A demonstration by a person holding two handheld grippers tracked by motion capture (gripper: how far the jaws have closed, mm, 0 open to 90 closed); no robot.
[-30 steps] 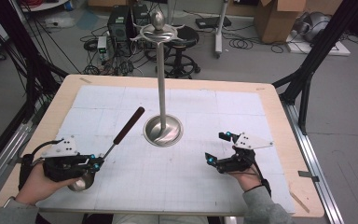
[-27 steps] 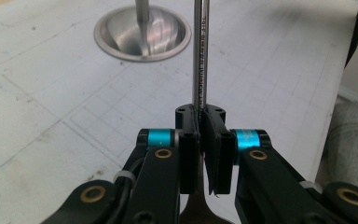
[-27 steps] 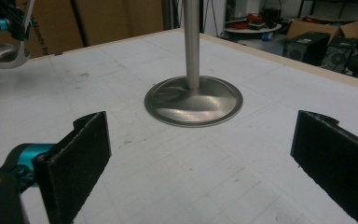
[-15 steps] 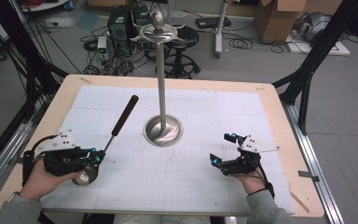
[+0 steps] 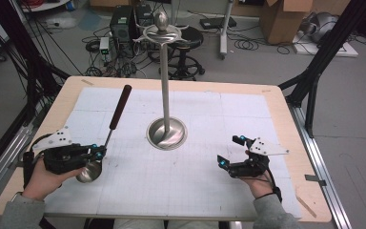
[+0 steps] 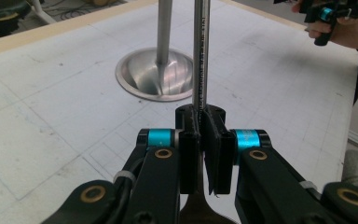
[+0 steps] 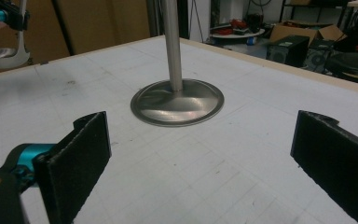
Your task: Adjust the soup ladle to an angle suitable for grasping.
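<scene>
Both handheld tools are black, each with a pale grey three-cornered plate on top dotted with small dark holes. The left gripper (image 5: 98, 152) has flat black pads (image 6: 216, 154), bright cyan cylinders beside them, brass-coloured rivets on its arms and a black cable looping behind. The right gripper (image 5: 231, 150) shows the same cyan accents. The person wears grey sleeves (image 5: 21, 214).

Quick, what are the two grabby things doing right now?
Left hand-held gripper: closed on the thin metal stem of the steel ladle with a dark handle.
Right hand-held gripper: open, holding nothing.
</scene>
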